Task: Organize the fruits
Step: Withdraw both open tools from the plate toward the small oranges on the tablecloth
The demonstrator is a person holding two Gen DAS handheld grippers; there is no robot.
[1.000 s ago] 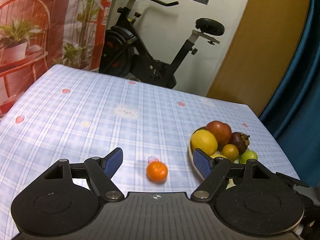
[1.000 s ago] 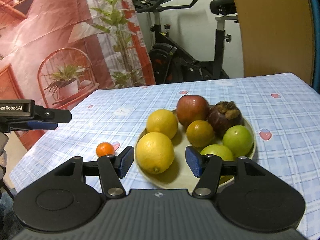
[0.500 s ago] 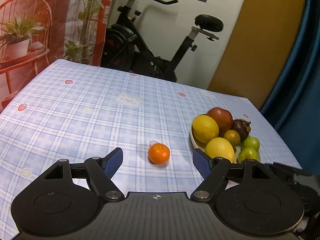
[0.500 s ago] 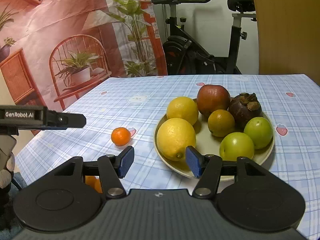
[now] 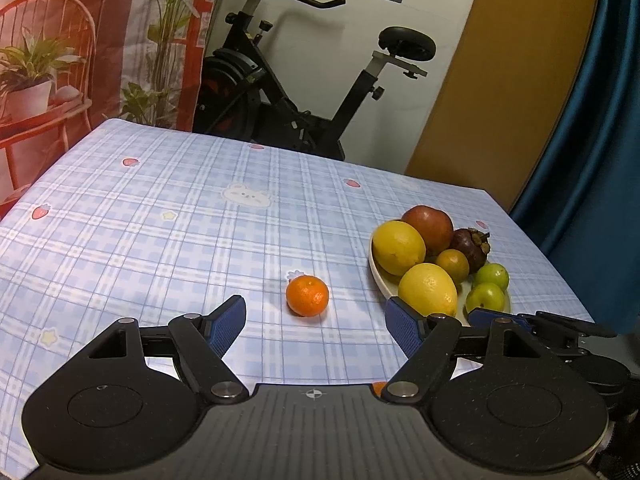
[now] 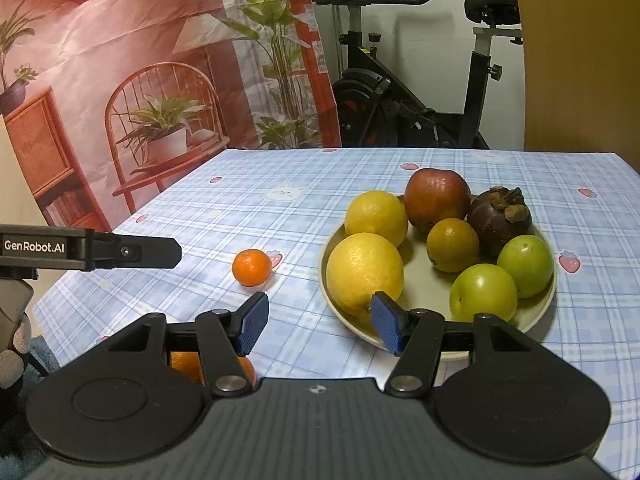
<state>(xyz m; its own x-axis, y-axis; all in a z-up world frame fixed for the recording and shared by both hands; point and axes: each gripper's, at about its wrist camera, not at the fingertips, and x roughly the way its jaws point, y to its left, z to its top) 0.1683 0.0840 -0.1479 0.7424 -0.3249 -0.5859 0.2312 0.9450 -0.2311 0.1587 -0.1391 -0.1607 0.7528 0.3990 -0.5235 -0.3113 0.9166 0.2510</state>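
Note:
A small orange mandarin (image 5: 307, 295) lies alone on the blue checked tablecloth, left of a cream plate (image 5: 380, 276). It also shows in the right wrist view (image 6: 252, 267). The plate (image 6: 540, 300) holds two yellow lemons (image 6: 365, 270), a red apple (image 6: 437, 196), a dull orange, a dark mangosteen (image 6: 500, 220) and two green fruits (image 6: 483, 293). My left gripper (image 5: 316, 322) is open and empty, just short of the mandarin. My right gripper (image 6: 316, 322) is open and empty near the plate's front rim. Another orange fruit (image 6: 188, 364) peeks out under the right gripper's body.
The table (image 5: 160, 240) ends at a far edge, with an exercise bike (image 5: 280, 92) behind it. A blue curtain (image 5: 592, 120) hangs at the right. A printed backdrop with a chair (image 6: 160, 128) stands at the left.
Both grippers have drawn back and risen a little, so the mandarin and plate sit farther ahead. Both stay open. No fruit has moved.

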